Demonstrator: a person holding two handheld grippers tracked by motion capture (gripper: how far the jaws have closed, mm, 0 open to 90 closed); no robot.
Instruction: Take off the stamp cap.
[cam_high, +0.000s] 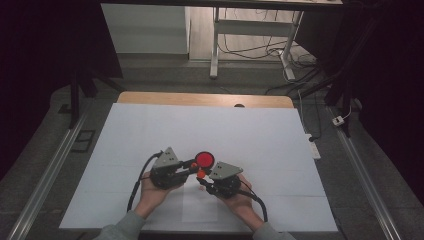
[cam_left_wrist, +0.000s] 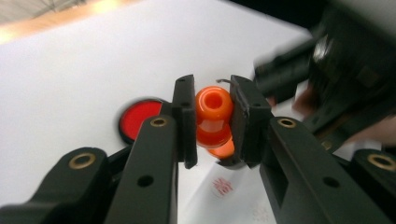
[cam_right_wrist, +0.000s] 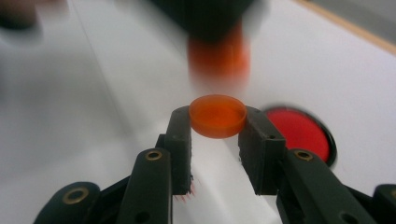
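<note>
Gripping an orange stamp (cam_left_wrist: 213, 116) between its jaws, the left gripper (cam_high: 189, 165) sits near the middle of the white sheet (cam_high: 150, 130), held in the person's left hand (cam_high: 152, 192). Just beside it, almost touching, the right gripper (cam_high: 202, 179) is clamped on a round orange cap (cam_right_wrist: 217, 115), pinched by its rim. The stamp hangs blurred right behind the cap in the right gripper view. A red pad (cam_high: 204, 159) in a black case lies on the sheet just beyond the two grippers, close to their tips. The right hand (cam_high: 240, 200) rests low on the sheet.
</note>
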